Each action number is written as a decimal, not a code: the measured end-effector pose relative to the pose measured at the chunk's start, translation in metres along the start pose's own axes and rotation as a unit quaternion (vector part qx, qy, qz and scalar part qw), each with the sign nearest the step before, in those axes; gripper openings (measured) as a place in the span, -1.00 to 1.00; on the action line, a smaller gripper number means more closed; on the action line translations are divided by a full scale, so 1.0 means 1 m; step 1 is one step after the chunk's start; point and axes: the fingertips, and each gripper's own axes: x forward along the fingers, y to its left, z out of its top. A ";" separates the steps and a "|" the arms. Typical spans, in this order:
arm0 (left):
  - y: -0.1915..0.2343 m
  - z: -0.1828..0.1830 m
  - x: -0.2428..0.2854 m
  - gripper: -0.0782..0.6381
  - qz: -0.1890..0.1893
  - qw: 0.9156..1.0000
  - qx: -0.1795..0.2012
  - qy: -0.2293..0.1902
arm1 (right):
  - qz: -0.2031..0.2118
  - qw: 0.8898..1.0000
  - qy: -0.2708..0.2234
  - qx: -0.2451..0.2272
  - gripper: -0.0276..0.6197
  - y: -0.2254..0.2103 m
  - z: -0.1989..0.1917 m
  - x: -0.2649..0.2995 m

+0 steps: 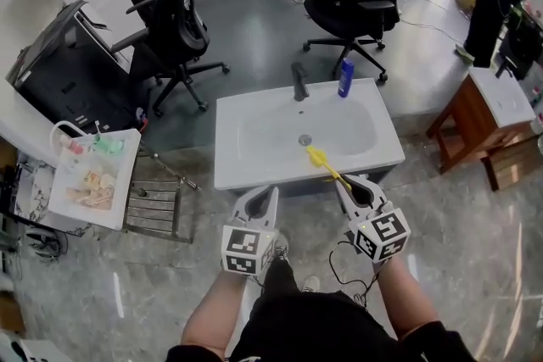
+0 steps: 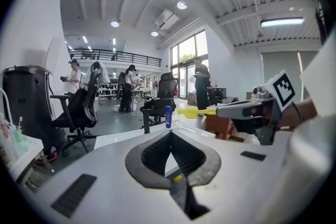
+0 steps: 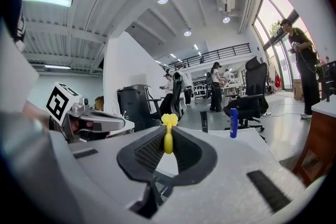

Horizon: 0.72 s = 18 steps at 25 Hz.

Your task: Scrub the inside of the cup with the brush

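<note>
A yellow brush (image 1: pixel 319 158) sticks out over the front of the white sink basin (image 1: pixel 254 169), and my right gripper (image 1: pixel 344 181) is shut on its handle. In the right gripper view the brush (image 3: pixel 168 134) stands upright between the pads, head outward. My left gripper (image 1: pixel 266 193) hovers at the sink's front edge, shut with nothing in it; its jaws (image 2: pixel 170 136) meet at the tip. The left gripper view shows the right gripper (image 2: pixel 247 110) and the brush (image 2: pixel 191 111) off to its right. No cup shows in any view.
A dark faucet (image 1: pixel 299 82) and a blue bottle (image 1: pixel 345 78) stand on the sink's far rim, with the drain (image 1: pixel 305 140) mid-basin. A white cart (image 1: pixel 93 178) stands left, a wooden bench (image 1: pixel 484 119) right, and office chairs (image 1: pixel 174 30) and people behind.
</note>
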 end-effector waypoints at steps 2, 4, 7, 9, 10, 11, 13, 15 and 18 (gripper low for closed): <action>0.005 -0.001 0.008 -0.77 -0.001 1.000 -0.001 0.001 | -0.002 1.000 -0.001 0.001 -0.81 -0.005 0.000 0.007; 0.011 -0.004 0.017 -0.77 -0.003 1.000 -0.001 0.001 | -0.005 1.000 -0.002 0.001 -0.81 -0.010 -0.001 0.016; 0.019 -0.007 0.032 -0.77 -0.007 1.000 -0.003 0.003 | -0.009 1.000 -0.002 0.002 -0.81 -0.019 -0.002 0.029; 0.025 -0.006 0.042 -0.77 -0.012 1.000 -0.004 0.002 | -0.014 1.000 -0.002 0.002 -0.81 -0.024 -0.002 0.038; 0.028 -0.006 0.047 -0.77 -0.015 1.000 -0.004 0.002 | -0.017 1.000 -0.001 0.003 -0.81 -0.027 -0.001 0.044; 0.032 -0.005 0.052 -0.77 -0.018 1.000 -0.004 0.002 | -0.019 1.000 0.000 0.004 -0.81 -0.029 0.000 0.050; 0.043 -0.003 0.060 -0.77 -0.022 1.000 -0.004 0.002 | -0.023 1.000 0.002 0.005 -0.81 -0.031 0.001 0.061; 0.053 -0.002 0.070 -0.76 -0.026 1.000 -0.006 0.003 | -0.026 1.000 0.004 0.005 -0.81 -0.034 0.003 0.073; 0.068 -0.003 0.086 -0.77 -0.030 0.999 -0.010 0.005 | -0.034 0.999 0.006 0.006 -0.81 -0.043 0.004 0.090</action>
